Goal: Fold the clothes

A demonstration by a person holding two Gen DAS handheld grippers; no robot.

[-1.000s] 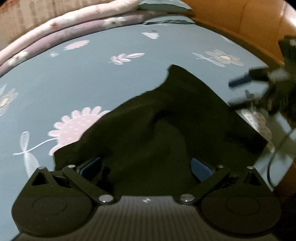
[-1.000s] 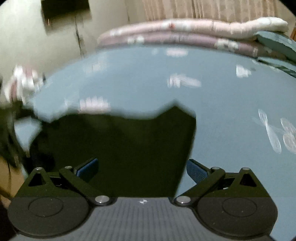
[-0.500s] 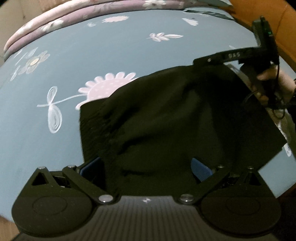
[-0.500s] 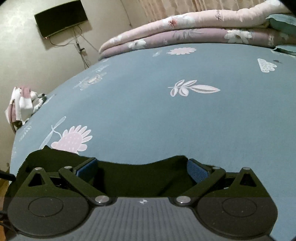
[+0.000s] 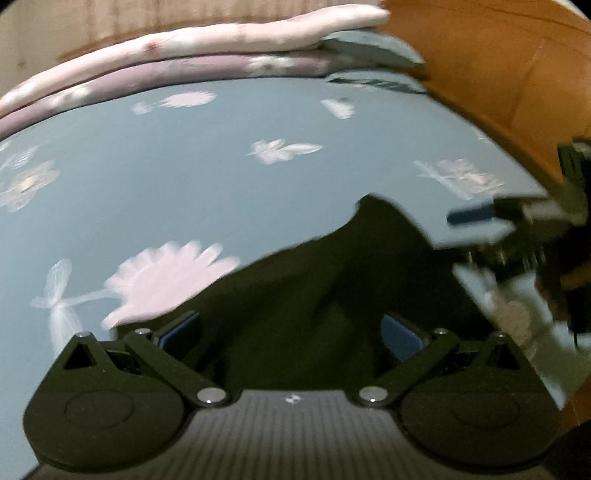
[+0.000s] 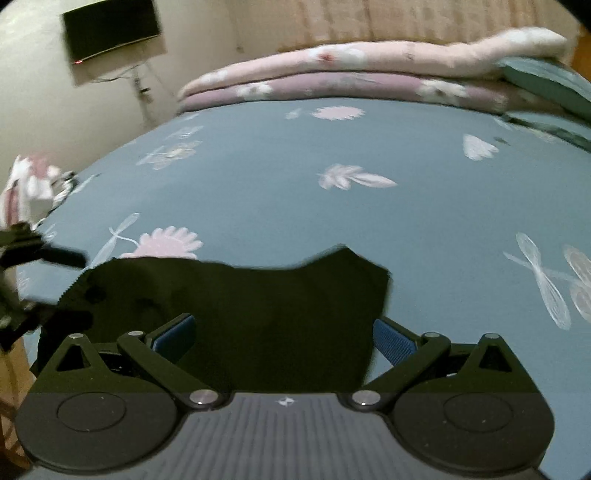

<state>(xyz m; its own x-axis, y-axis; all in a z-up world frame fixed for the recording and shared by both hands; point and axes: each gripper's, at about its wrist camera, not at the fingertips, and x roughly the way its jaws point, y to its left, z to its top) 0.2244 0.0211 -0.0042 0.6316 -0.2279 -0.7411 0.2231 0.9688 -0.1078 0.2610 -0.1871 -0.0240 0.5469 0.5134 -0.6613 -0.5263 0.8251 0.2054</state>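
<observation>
So right up close in the left wrist view, the left gripper [image 5: 290, 332] has its fingers spread wide, blue pads [image 5: 181, 328] far apart, and the black garment [image 5: 314, 295] runs in between them. It looks bunched there, but the pads aren't pinching it, so released as far as I can see. The cloth lies on the bed sheet [image 5: 184, 192], just ahead of the fingers, and rises to a peaked corner out past the right finger.

Same deal in the right wrist view: the right gripper [image 6: 284, 332] is spread open too, with the garment [image 6: 258, 306] filling the gap between the pads [image 6: 391, 338] and spilling out past the left finger. Its right edge drops just inside the right finger, with bare sheet [image 6: 369, 221] beyond that. The top edge is a bit wavy with a small bump ahead of the fingers.

Off past the left finger in that view, the other gripper [image 6: 37, 291] pokes in, blurry, at the cloth's far corner. In the left wrist view the right one [image 5: 480, 229] shows out beyond the right finger, also smeared, just beside the garment's edge.

Farther ahead of both sets of fingers it's open blue sheet with a pink flower [image 5: 166, 280] print touching the cloth's edge, then scattered leaf and dragonfly prints. At the far end there's a stack of folded quilts [image 6: 351, 74], and a TV [image 6: 110, 29] on the wall up left.
</observation>
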